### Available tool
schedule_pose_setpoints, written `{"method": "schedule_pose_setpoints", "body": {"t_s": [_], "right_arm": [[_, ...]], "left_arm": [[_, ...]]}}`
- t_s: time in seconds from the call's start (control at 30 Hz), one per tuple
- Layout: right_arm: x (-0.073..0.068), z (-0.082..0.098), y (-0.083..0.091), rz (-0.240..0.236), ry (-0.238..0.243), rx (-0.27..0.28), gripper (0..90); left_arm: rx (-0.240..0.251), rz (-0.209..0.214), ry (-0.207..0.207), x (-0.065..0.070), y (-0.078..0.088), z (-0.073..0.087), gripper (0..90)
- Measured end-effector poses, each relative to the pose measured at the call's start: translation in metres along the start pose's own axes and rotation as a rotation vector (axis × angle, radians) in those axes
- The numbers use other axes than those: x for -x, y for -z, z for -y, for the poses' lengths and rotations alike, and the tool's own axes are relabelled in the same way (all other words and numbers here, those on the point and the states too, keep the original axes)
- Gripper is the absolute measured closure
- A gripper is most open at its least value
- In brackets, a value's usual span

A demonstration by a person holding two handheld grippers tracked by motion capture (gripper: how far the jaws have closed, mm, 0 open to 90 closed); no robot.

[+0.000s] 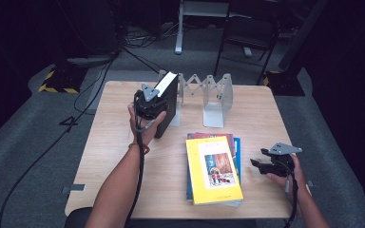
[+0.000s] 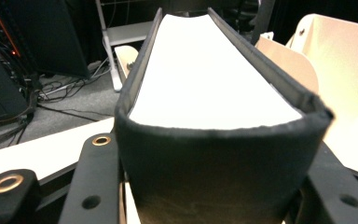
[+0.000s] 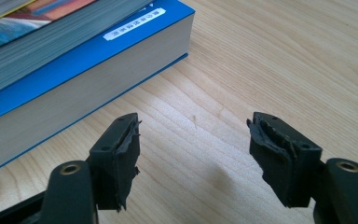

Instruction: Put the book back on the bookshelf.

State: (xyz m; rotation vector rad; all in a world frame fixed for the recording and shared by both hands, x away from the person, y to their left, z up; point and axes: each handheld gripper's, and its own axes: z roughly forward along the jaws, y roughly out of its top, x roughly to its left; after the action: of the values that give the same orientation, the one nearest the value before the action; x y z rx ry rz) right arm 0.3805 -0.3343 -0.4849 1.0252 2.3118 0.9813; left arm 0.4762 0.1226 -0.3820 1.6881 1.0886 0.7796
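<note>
Black-covered and thick, the book [image 1: 168, 102] stands upright on its edge near the far side of the table [image 1: 114, 156], its white page block facing up. We see it clamped in the left hand-held gripper [image 1: 153, 105]: in the left gripper view, the jaws press against both covers of the book [image 2: 214, 154], with the spine turned toward the camera. Just beside the book on its far side stands the metal book rack [image 1: 209, 97], whose pale dividers [image 2: 340, 60] rise behind the book in the left gripper view.

We find the right hand-held gripper [image 1: 256, 163] near the right edge of the table, level and pointing toward the stack of books [image 1: 214, 171]. Its jaws stand apart with nothing between them; only bare wood [image 3: 200, 135] lies in the gap. A yellow book [image 1: 213, 168] tops the stack, and a blue book [image 3: 74, 84] lies lower in it, close to the gripper but not touching it.
</note>
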Motion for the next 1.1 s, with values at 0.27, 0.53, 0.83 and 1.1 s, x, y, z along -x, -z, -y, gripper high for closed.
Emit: {"method": "schedule_pose_setpoints", "body": {"t_s": [0.27,0.53,0.83,1.1], "right_arm": [[0.002,0.002,-0.001,0.000,-0.006,-0.019,33.5],[-0.001,0.002,-0.004,-0.015,0.009,-0.040,32.9],[-0.004,0.000,-0.005,-0.039,0.040,-0.061,32.5],[-0.004,-0.001,-0.003,-0.044,0.033,-0.042,32.3]], "left_arm": [[-0.006,0.029,0.001,-0.001,0.010,0.010,51.1],[-0.014,0.039,-0.019,0.000,0.009,0.007,48.9],[-0.030,0.054,-0.051,0.001,0.004,-0.013,41.6],[-0.048,0.103,-0.036,-0.003,-0.004,-0.017,35.4]]}}
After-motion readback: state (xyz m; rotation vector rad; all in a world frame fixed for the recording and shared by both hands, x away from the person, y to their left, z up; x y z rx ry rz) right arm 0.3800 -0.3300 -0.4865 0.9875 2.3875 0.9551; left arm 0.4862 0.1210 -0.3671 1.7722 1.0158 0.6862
